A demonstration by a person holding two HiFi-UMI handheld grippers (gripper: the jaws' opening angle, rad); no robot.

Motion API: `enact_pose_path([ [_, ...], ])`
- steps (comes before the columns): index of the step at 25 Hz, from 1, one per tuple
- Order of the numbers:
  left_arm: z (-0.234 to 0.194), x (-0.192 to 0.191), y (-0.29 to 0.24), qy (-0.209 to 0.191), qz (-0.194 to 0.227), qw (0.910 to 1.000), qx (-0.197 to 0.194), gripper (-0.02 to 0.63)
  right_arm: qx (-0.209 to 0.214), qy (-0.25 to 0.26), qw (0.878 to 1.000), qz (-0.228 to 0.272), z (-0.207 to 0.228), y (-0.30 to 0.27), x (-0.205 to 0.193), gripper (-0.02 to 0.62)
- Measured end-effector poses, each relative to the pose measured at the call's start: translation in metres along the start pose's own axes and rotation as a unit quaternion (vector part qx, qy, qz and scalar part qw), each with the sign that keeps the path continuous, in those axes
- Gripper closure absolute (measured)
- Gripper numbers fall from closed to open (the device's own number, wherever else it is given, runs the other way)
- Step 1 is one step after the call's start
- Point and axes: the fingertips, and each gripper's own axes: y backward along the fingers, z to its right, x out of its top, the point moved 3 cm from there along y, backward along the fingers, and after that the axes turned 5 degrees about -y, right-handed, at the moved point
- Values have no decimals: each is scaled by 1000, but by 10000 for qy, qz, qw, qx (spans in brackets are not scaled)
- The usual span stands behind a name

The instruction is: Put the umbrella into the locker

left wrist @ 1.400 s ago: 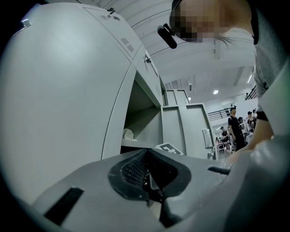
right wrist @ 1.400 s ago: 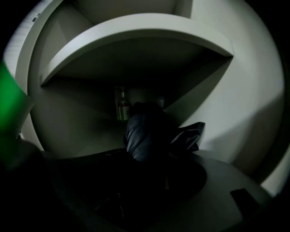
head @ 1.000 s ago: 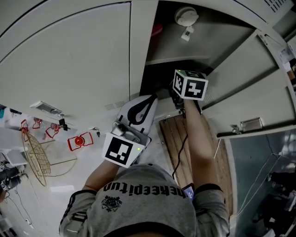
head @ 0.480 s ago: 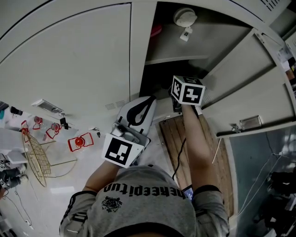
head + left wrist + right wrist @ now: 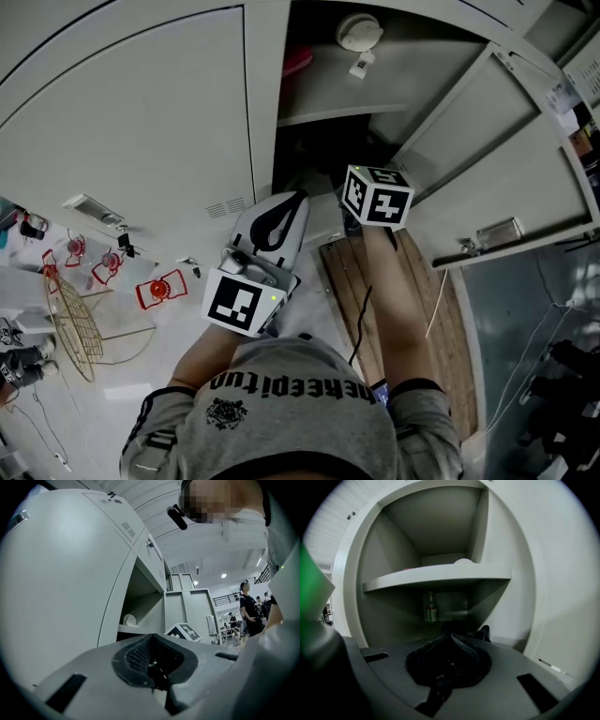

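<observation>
The grey locker (image 5: 337, 114) stands with its door (image 5: 487, 159) swung open to the right. In the right gripper view a black umbrella (image 5: 483, 631) lies in the lower compartment, under the shelf (image 5: 440, 576) and just beyond my jaws. My right gripper (image 5: 450, 653) is in front of that opening; its jaws have just been closing and are shut with nothing between them. Its marker cube (image 5: 377, 195) shows in the head view. My left gripper (image 5: 281, 211) is held left of the opening beside the closed door, its jaws (image 5: 152, 656) shut and empty.
A small bottle (image 5: 430, 607) stands at the back of the lower compartment. A white round thing (image 5: 359, 31) sits on the shelf above. A wooden board (image 5: 361, 272) lies on the floor before the locker. A wire basket (image 5: 75, 314) and red clips (image 5: 159, 286) lie left.
The right gripper's cube has drawn back out of the locker opening toward the person. The left gripper has stayed where it was.
</observation>
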Motion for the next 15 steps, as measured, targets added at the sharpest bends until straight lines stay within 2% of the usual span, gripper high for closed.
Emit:
enact_pose_path([
  [15, 29, 13, 10, -3, 61, 10000, 42, 603, 120, 23, 9981, 598, -6, 82, -1, 592],
])
